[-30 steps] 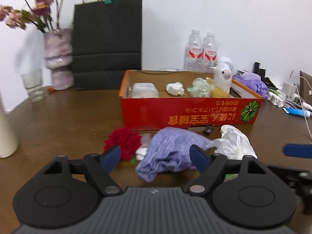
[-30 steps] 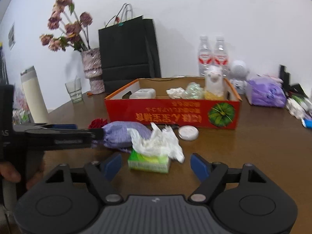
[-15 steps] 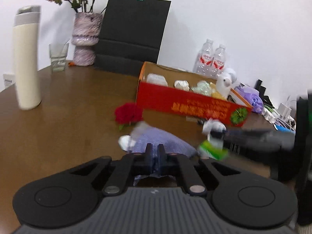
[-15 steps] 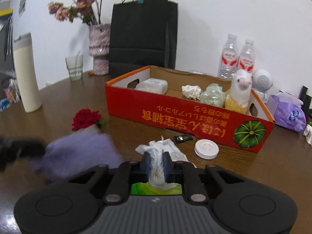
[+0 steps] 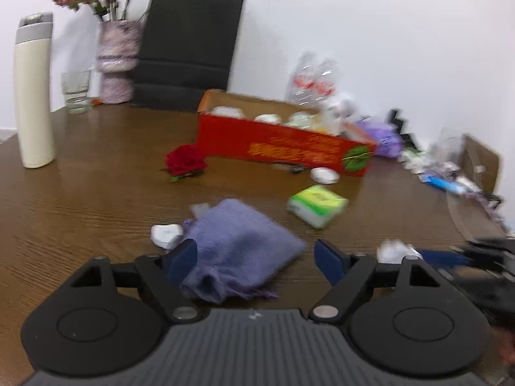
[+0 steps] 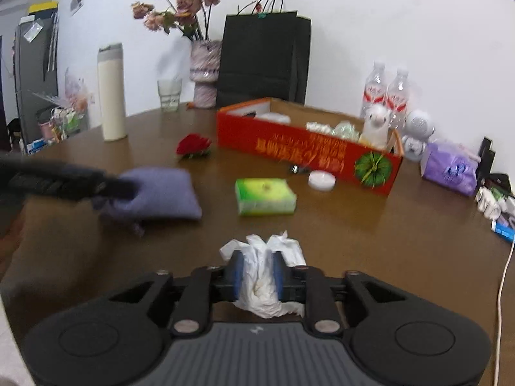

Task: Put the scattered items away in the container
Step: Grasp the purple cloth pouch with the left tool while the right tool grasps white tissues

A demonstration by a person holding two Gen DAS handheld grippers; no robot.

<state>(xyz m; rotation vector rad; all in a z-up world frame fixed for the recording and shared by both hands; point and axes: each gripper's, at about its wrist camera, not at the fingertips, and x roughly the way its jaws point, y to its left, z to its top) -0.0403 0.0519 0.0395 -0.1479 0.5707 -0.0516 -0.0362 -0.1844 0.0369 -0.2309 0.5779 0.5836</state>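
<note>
My left gripper (image 5: 256,257) has its jaws opening wide, and the purple cloth pouch (image 5: 238,251) lies on the table between them, not pinched. My right gripper (image 6: 257,271) has its pads pressed on a crumpled white wad (image 6: 257,284), though its jaws are opening. The wad is also visible in the left wrist view (image 5: 394,251). Scattered on the table are a green tissue pack (image 6: 265,196), a red rose (image 6: 193,146), a white round lid (image 6: 322,180) and a small white piece (image 5: 165,235). Behind them stands the red cardboard box (image 6: 305,148), holding several items.
A cream flask (image 5: 33,96), a glass (image 5: 75,91), a vase of flowers (image 5: 117,61) and a black paper bag (image 5: 190,51) stand at the back left. Water bottles (image 6: 386,93), a purple pack (image 6: 449,169), clutter and a white cable (image 6: 502,283) fill the right.
Both grippers went from open to shut. The left then opened wide around the pouch. The right came away with the white wad, which no longer lies on the green pack.
</note>
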